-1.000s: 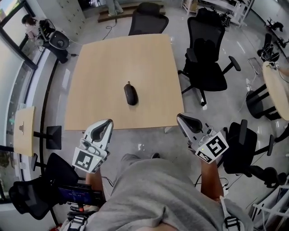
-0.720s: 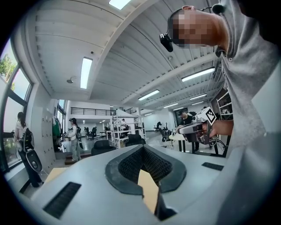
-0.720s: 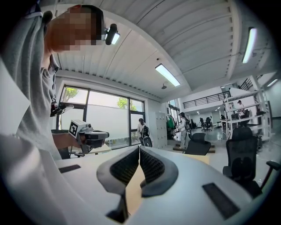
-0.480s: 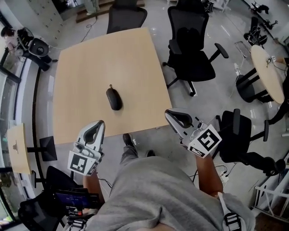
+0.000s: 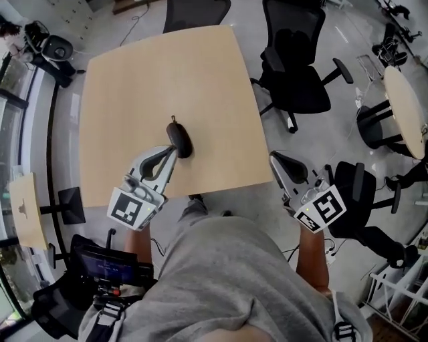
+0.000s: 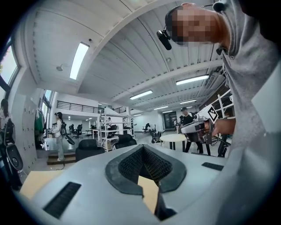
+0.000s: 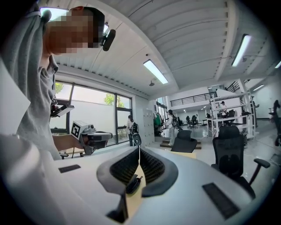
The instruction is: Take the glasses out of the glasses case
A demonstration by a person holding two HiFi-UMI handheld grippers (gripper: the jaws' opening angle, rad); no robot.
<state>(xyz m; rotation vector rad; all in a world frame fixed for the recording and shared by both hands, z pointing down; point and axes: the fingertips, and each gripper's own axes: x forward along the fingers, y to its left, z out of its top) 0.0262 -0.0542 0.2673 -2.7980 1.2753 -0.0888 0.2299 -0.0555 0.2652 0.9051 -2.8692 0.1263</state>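
Observation:
A black zipped glasses case [image 5: 179,139] lies shut on the light wooden table [image 5: 134,80], near its front middle. My left gripper [image 5: 172,151] reaches over the table's front edge, its shut tips just short of the case's near end; nothing is held. In the left gripper view its jaws [image 6: 141,148] meet at the tips, with bare tabletop showing below them. My right gripper [image 5: 274,159] is shut and empty, off the table's front right corner. In the right gripper view the case [image 7: 133,184] shows low in the slit between its jaws [image 7: 139,149], well ahead of them.
Black office chairs stand at the table's far side [image 5: 195,10], at its right [image 5: 297,73] and beside my right arm [image 5: 361,200]. A round table [image 5: 404,107] is far right. A small side table [image 5: 25,210] stands left. People stand far off in the room.
The person has stepped up to the table. My left gripper moved forward over the edge up to the case. My right gripper came forward to the table's front right corner.

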